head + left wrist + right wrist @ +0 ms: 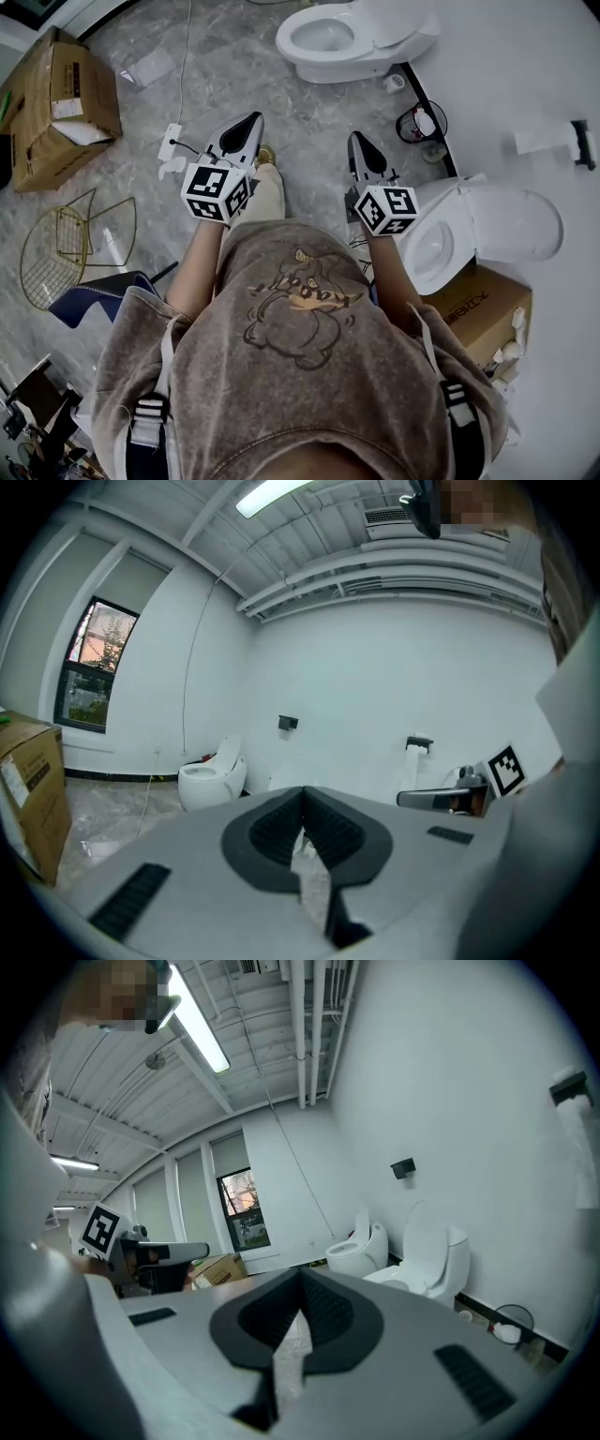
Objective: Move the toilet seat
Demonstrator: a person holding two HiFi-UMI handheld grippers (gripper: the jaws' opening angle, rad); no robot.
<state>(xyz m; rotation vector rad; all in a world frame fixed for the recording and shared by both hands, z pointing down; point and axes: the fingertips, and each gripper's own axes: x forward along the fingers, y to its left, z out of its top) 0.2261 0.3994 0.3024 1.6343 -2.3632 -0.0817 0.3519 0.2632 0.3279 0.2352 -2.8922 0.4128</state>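
Observation:
Two white toilets stand along the wall. The far toilet has its seat and lid raised. The near toilet, at my right, also has its lid up. My left gripper and right gripper are held side by side above the floor, both shut and empty, short of either toilet. The left gripper view shows its shut jaws below the far toilet. In the right gripper view both toilets, the far one and the near one, stand beyond its shut jaws.
A cardboard box and a gold wire chair stand on the marble floor at the left. A power strip with its cable lies ahead. A wire wastebasket sits between the toilets. Another box stands behind the near toilet.

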